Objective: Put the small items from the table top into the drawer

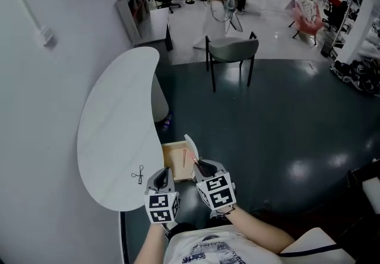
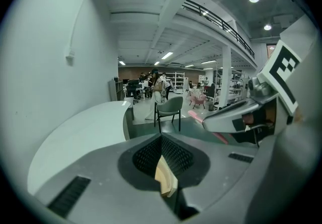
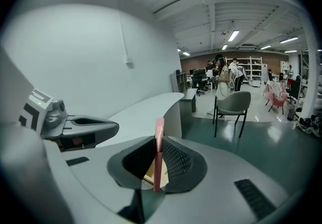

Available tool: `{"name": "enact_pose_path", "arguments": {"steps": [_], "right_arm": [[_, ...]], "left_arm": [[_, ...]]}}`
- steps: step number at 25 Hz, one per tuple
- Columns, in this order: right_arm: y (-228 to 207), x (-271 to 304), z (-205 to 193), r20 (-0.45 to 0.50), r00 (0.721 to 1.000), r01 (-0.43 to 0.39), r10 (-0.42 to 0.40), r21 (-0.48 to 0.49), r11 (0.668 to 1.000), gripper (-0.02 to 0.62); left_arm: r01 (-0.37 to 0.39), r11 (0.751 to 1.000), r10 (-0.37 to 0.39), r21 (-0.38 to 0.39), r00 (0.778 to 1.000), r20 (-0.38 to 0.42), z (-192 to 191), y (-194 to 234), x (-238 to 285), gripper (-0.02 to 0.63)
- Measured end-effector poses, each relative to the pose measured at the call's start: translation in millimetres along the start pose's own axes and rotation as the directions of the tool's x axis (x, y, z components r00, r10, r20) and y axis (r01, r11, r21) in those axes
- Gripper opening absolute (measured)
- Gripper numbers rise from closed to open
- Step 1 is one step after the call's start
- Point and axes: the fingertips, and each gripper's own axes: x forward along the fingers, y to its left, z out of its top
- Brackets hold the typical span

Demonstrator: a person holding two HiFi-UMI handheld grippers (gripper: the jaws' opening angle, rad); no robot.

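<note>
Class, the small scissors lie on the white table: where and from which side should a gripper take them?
Probably at the pivot, where the arms cross, coming down from above. The scissors lie flat and spread open on the table, so the crossing is the one compact spot for two jaws.

Right gripper [image 3: 157, 165] — jaws closed on a thin pink stick [image 3: 159, 135], which stands upright between the dark ribbed pads [image 3: 176, 158]. Pale wood of a drawer [image 3: 149, 173] shows beneath. At left, the left gripper [image 3: 108, 128]. Beyond, a curved white table [image 3: 146, 109] against the wall [image 3: 75, 52] — a grey chair [image 3: 232, 103] stands apart from it.
</note>
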Motion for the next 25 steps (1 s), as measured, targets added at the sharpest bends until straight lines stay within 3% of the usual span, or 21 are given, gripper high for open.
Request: {"name": "enact_pose_path", "arguments": {"steps": [11,25], "right_arm": [[-12,22,-12,-0.041,0.999,-0.016,0.018,0.046,0.999,0.063],[-12,118,-15,-0.146,0.989,0.028,-0.015,0.086,0.996,0.063]], "left_arm": [[-0.03,0.999,0.03,-0.01,0.999,-0.041,-5,13,17,0.02],[0.045,0.999,-0.047,-0.015,0.991,-0.124,-18,74,84,0.02]]}}
